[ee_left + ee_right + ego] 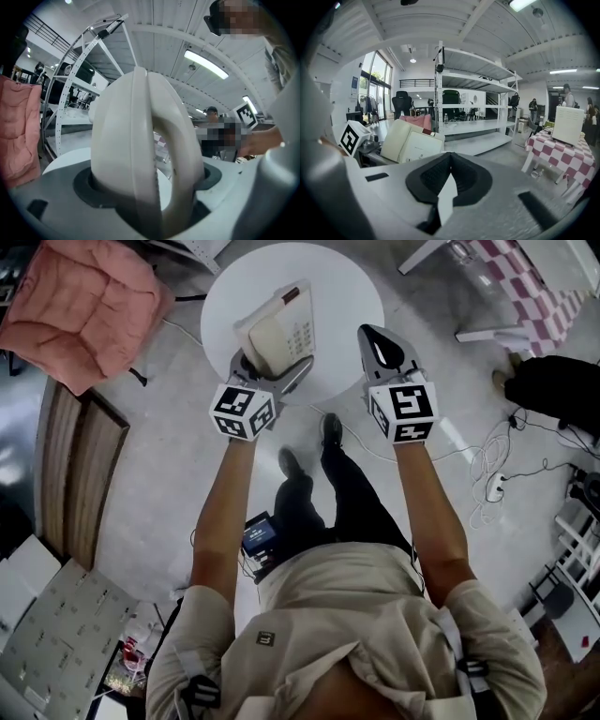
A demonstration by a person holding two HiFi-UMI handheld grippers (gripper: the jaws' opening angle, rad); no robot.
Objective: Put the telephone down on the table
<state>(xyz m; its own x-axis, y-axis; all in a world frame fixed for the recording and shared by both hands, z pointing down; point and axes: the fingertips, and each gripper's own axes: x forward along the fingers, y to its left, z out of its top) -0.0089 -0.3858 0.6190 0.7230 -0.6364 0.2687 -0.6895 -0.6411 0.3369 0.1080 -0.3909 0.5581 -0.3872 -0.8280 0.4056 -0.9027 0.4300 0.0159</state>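
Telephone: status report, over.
Left tongs shut on telephone, held over round table. Right tongs shut, empty, alongside. Nothing in the way on the table.

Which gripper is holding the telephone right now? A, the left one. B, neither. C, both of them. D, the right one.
A: the left gripper has its jaws clamped on the telephone over the table, while the right gripper beside it is shut with nothing in it.
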